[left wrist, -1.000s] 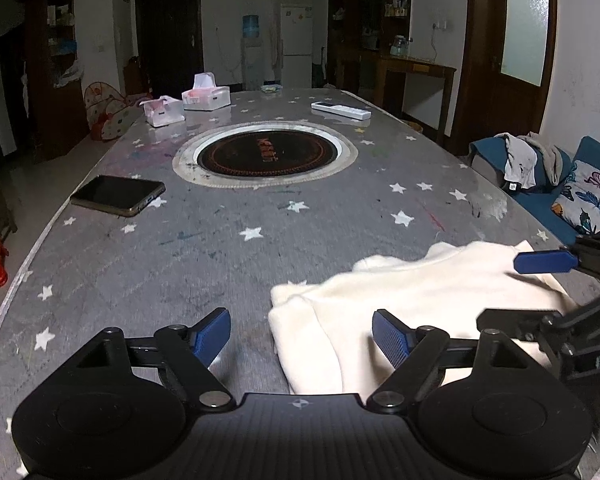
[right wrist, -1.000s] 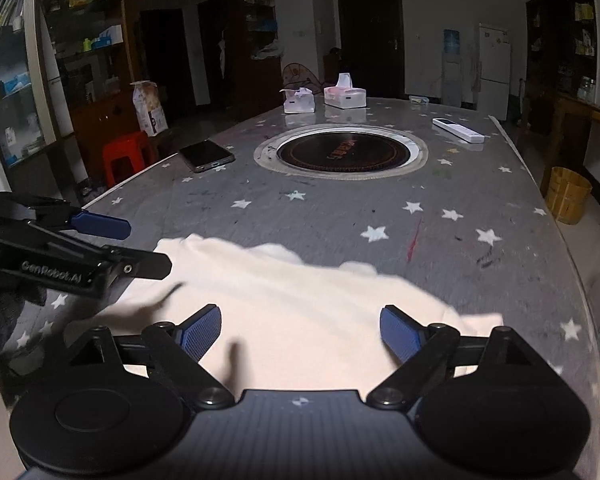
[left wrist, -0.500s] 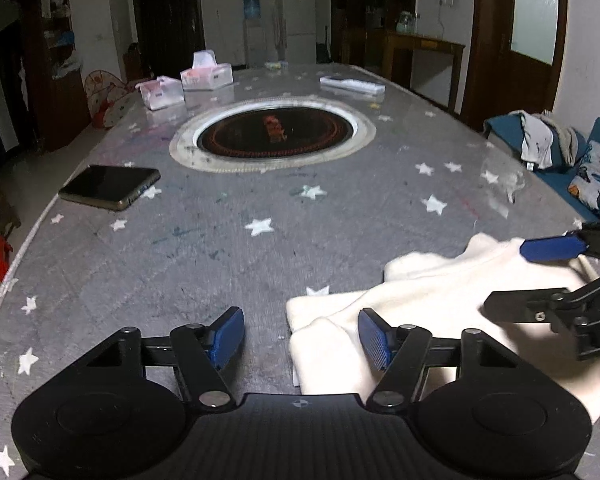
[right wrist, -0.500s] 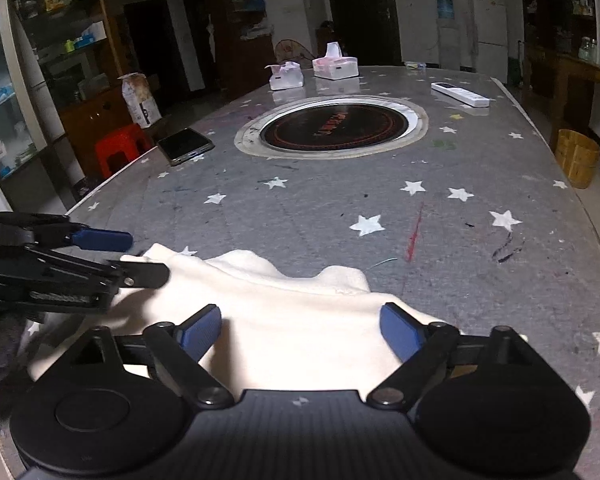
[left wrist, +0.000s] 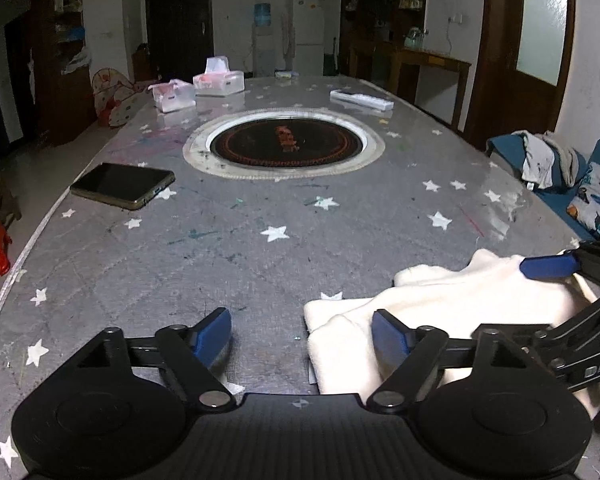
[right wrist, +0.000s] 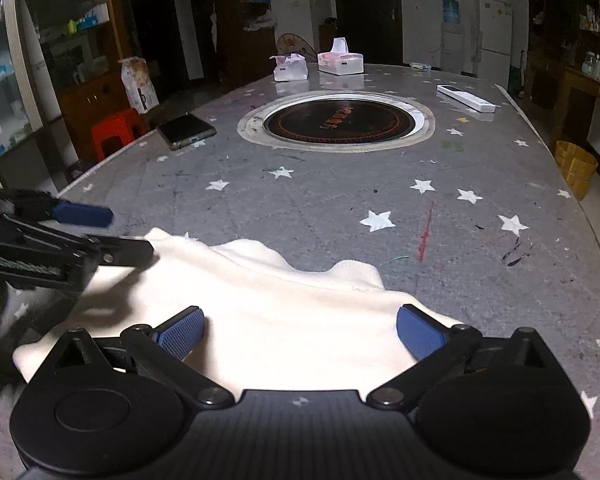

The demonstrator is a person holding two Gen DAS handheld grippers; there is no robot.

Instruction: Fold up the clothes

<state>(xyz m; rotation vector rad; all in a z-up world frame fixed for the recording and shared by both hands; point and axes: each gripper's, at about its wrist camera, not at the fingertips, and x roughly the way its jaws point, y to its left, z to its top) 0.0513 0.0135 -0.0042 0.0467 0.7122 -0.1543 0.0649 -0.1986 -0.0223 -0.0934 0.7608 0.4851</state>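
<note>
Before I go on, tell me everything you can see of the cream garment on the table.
The cream garment looks like soft, fleecy knit, plain and unmarked. It lies low on the near edge of the grey starred table, partly folded, with doubled layers at its left corner and a wavy, lumpy far edge. The right claw is open above it, the left claw open at its left corner; their jaws have just been opening. Neither grips it.

Open tabletop [left wrist: 260, 264] is left ahead; passage is blocked only by the phone [left wrist: 122, 185] and, farther off, tissue boxes [left wrist: 218, 82]
</note>
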